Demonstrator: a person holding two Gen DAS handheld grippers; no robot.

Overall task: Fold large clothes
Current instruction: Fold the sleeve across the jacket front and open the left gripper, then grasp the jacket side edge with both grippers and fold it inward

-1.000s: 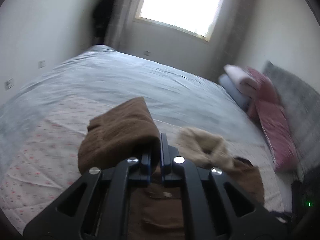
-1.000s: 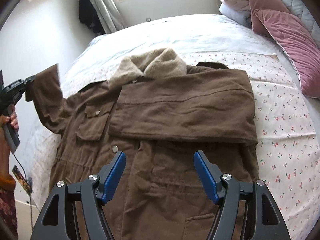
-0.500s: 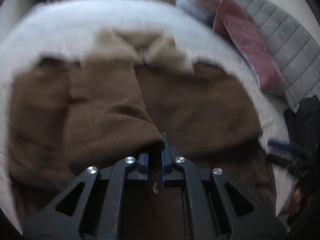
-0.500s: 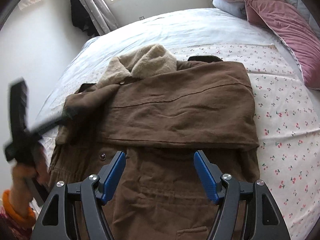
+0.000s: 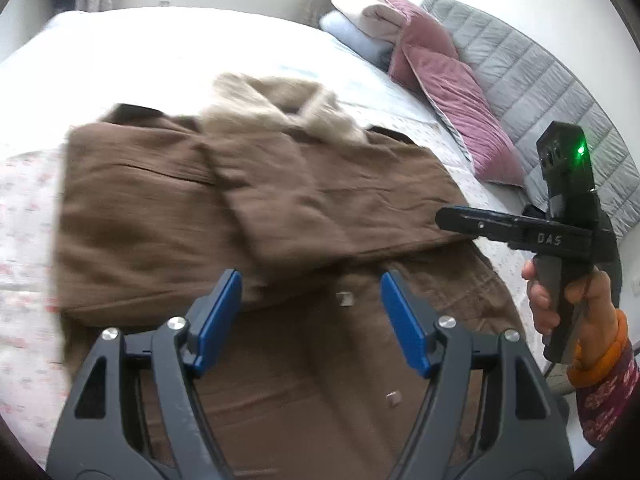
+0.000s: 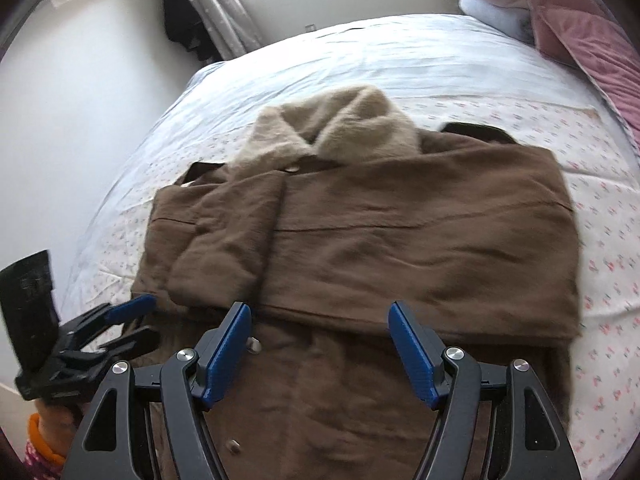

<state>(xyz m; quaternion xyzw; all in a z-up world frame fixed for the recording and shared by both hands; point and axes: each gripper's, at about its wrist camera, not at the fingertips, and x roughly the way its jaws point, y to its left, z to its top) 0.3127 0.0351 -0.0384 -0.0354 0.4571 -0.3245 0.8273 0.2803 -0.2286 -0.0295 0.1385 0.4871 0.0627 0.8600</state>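
Bedroom, bed (image 6: 360,52) fills both views, floral sheet (image 6: 600,208) over the near part. Brown coat (image 6: 400,240) lies flat on it, centre frame, both sleeves folded across the chest, fleece collar (image 6: 332,120) toward the top. Pink pillows (image 5: 452,100) upper right of the left wrist view. Left gripper (image 5: 310,320) bottom centre, jaws just been opening, now wide, nothing between them, cloth beneath. Right gripper (image 6: 320,344) bottom centre of its view, jaws wide apart, holding nothing, over the coat's lower front.
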